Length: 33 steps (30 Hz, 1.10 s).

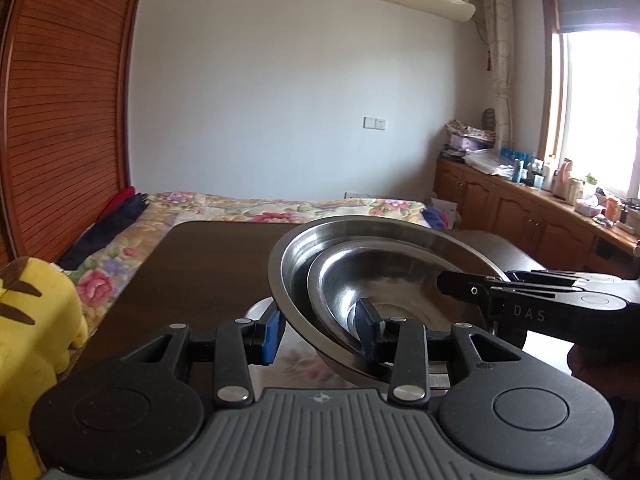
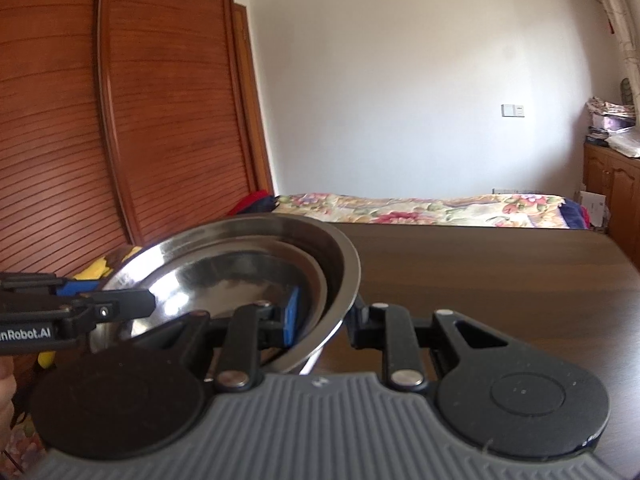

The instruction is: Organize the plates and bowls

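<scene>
Both grippers — left (image 1: 322, 336), right (image 2: 320, 316) — clamped on steel bowl (image 1: 296, 264), smaller bowl (image 1: 360, 280) nested inside.

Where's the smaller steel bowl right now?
The smaller steel bowl sits nested inside the larger steel bowl, held above the dark table with the left tongs and right tongs on opposite rims.

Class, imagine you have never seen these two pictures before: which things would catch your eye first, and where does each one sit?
First, the stacked steel bowls, a smaller one nested in a larger, tilted above the dark wooden table, with the left gripper and right gripper each straddling the rim from opposite sides. Next, the yellow plush toy at the table's left edge. Behind lie the floral bedspread and the louvred wooden wardrobe.
</scene>
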Each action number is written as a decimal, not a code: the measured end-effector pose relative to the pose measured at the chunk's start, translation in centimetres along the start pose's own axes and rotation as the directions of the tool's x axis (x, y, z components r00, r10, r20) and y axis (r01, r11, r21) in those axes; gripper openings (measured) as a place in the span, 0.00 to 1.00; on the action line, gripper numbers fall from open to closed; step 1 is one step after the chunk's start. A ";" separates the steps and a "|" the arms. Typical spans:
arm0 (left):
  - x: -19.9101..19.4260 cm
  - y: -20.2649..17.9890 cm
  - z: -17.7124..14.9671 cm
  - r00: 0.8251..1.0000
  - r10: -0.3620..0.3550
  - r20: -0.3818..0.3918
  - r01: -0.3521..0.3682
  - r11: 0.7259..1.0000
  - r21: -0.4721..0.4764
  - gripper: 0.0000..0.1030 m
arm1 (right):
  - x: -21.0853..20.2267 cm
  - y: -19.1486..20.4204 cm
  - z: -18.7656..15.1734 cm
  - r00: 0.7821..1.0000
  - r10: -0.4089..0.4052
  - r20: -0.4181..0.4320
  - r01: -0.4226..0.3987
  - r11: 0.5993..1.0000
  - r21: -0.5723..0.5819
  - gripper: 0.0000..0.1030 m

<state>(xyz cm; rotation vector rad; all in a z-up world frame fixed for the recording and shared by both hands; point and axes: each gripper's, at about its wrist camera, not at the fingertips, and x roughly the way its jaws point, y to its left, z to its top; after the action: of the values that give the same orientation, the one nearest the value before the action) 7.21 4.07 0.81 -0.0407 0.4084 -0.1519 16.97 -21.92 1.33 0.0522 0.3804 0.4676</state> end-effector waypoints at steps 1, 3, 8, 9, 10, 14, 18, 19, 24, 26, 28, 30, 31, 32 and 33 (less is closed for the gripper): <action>0.0 0.3 -0.1 1.000 0.005 -0.004 -0.005 1.000 0.000 0.39 | 0.2 0.4 0.0 1.000 0.005 -0.003 -0.005 1.000 0.000 0.26; 0.1 1.1 -0.4 1.000 0.015 -0.014 -0.016 1.000 -0.007 0.39 | 0.6 0.9 -0.2 1.000 0.013 -0.011 -0.013 1.000 -0.003 0.26; 0.1 2.2 -1.1 0.999 0.037 -0.026 -0.037 0.999 -0.025 0.39 | 1.3 1.9 -0.4 0.999 0.025 -0.034 -0.025 1.000 -0.015 0.26; 0.2 2.3 -1.2 0.999 0.037 -0.030 -0.037 0.999 -0.029 0.39 | 1.3 2.0 -0.4 0.999 0.024 -0.036 -0.024 1.000 -0.017 0.26; 0.3 2.3 -1.2 0.999 0.036 -0.033 -0.037 0.999 -0.030 0.39 | 1.3 2.0 -0.3 0.999 0.022 -0.038 -0.023 1.000 -0.018 0.26; 0.6 2.4 -1.4 0.999 0.033 -0.038 -0.034 0.999 -0.032 0.39 | 1.6 2.2 -0.4 0.999 0.011 -0.044 -0.012 1.000 -0.020 0.26; 0.8 2.5 -1.6 0.999 0.032 -0.044 -0.034 0.999 -0.035 0.39 | 1.9 2.2 -0.6 0.998 0.004 -0.057 -0.005 1.000 -0.015 0.26; 0.8 2.5 -1.7 0.998 0.031 -0.052 -0.033 0.999 -0.036 0.39 | 2.1 2.3 -0.6 0.998 0.002 -0.059 -0.003 1.000 -0.014 0.26; 0.8 2.4 -1.8 0.998 0.035 -0.051 -0.037 0.999 -0.036 0.40 | 2.1 2.5 -0.7 0.998 0.002 -0.061 -0.003 1.000 -0.013 0.26; 0.8 2.4 -1.8 0.998 0.034 -0.050 -0.036 0.999 -0.035 0.40 | 2.2 2.6 -0.6 0.998 0.002 -0.062 -0.003 1.000 -0.013 0.26; 0.7 2.3 -1.7 0.998 0.033 -0.048 -0.034 0.999 -0.033 0.40 | 2.2 2.6 -0.6 0.998 0.002 -0.063 -0.003 1.000 -0.014 0.27; 0.8 2.3 -1.7 0.998 0.033 -0.048 -0.034 0.999 -0.030 0.40 | 2.2 2.6 -0.6 0.998 0.002 -0.063 -0.003 1.000 -0.017 0.28; 0.8 2.3 -1.7 0.998 0.033 -0.047 -0.034 0.999 -0.030 0.40 | 2.2 2.7 -0.6 0.998 0.003 -0.062 -0.004 1.000 -0.018 0.29; 0.8 2.2 -1.8 0.998 0.033 -0.047 -0.034 0.999 -0.029 0.40 | 2.2 2.6 -0.6 0.998 0.004 -0.062 -0.005 1.000 -0.017 0.29; 0.8 2.2 -1.8 0.998 0.033 -0.046 -0.034 0.999 -0.029 0.41 | 2.3 2.6 -0.6 0.998 0.005 -0.061 -0.006 1.000 -0.017 0.30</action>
<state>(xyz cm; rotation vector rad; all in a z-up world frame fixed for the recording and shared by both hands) 7.51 6.12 -1.26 -0.0601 0.4568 -0.1137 17.46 -18.56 0.32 0.0227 0.4364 0.4784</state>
